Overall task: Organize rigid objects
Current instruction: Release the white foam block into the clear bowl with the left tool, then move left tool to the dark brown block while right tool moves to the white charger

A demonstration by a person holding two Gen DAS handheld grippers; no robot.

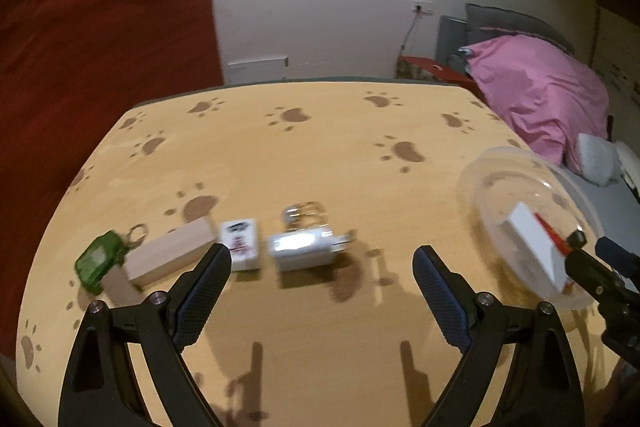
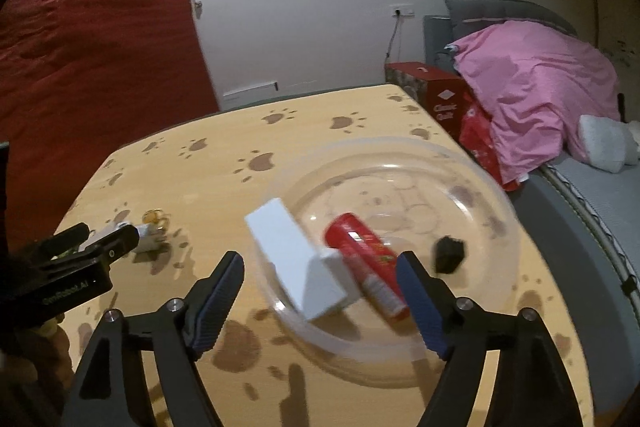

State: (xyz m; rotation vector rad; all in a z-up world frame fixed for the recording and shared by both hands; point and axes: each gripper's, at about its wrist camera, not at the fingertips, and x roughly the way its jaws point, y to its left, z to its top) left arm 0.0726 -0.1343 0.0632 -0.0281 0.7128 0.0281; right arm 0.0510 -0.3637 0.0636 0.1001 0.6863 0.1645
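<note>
Clear plastic bowl [image 2: 460,163], frame centre, held what we took for a white box [image 2: 296,259] and red tube [image 2: 368,263]; both grippers [image 1: 322,267] [image 2: 320,273] gaped, empty.

Open right claw [image 2: 320,277] above clear bowl [image 2: 460,343], white box [image 2: 294,255], red tube [image 2: 366,259], black piece [image 2: 450,254] inside

The bowl [image 2: 400,163] looks like clear glossy plastic; inside it lie a matt white box [image 2: 296,259] and a shiny red tube [image 2: 368,259]. Left of the bowl, the wooden block [image 1: 172,255] looks smooth and unpainted.
</note>
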